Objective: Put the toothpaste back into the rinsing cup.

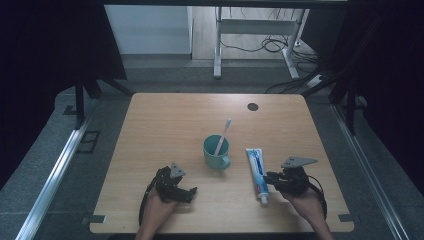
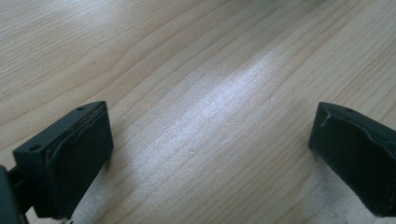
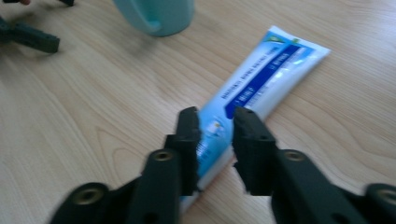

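Nearest the high camera, at six o'clock on the table [image 1: 165,112], we saw two forearms cut off by the bottom edge, each hand holding a gripper. At about seven o'clock the left gripper [image 1: 186,192] rested low on the wood, pointing toward three o'clock; in its own view its jaws stood wide apart with bare wood grain between them, both jaws partly cropped by the frame edges. At about five o'clock the right gripper [image 1: 269,179] reached toward nine o'clock onto the cap end of the toothpaste tube [image 1: 257,173]. In the right gripper view we saw the jaws drawn narrow around the tube [image 3: 261,79] near its lower end, one jaw on each side; the picture was blurred there, so we could not tell for certain whether both pads pressed on it, and the cap was hidden behind the jaws. That tube lay flat, running roughly twelve to six o'clock, just beside the teal mug [image 1: 216,151] at the table's middle. A toothbrush [image 1: 224,133] leaned in the mug, its handle hidden inside. A dark round spot [image 1: 253,106] sat toward one o'clock.
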### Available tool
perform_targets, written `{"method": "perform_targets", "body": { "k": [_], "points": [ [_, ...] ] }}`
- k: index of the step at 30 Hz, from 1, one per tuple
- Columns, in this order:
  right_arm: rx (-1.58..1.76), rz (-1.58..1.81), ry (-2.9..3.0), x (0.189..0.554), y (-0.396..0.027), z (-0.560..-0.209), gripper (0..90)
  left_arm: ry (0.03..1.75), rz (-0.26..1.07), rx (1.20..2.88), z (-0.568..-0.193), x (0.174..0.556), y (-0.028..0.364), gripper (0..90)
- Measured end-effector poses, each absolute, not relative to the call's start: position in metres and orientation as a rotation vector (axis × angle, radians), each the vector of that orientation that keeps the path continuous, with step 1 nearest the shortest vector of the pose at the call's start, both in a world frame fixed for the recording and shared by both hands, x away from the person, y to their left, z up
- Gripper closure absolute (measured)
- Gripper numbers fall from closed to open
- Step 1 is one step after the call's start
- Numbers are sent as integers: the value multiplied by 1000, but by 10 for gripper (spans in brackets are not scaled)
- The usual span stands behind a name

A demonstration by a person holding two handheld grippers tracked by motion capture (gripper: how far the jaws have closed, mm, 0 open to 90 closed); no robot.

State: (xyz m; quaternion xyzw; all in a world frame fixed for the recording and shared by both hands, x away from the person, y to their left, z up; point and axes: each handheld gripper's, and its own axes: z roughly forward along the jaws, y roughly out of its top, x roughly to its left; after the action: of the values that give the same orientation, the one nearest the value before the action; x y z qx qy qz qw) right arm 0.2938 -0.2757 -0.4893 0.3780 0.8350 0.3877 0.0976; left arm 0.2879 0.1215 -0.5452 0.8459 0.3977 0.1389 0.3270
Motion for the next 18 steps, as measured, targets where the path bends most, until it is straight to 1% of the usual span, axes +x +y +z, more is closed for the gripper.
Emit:
{"method": "perform_targets", "body": {
  "k": [3, 5, 18],
  "points": [
    [1092, 1140, 2507, 294, -267, -489, 857, 1042, 364, 2216, -545, 288, 122, 0],
    [1080, 1133, 2522, 294, -262, -489, 886, 1041, 364, 2217, -545, 288, 122, 0],
    [1035, 1063, 2612, 294, -234, -499, 891, 1041, 364, 2216, -545, 288, 122, 0]
  ]
}}
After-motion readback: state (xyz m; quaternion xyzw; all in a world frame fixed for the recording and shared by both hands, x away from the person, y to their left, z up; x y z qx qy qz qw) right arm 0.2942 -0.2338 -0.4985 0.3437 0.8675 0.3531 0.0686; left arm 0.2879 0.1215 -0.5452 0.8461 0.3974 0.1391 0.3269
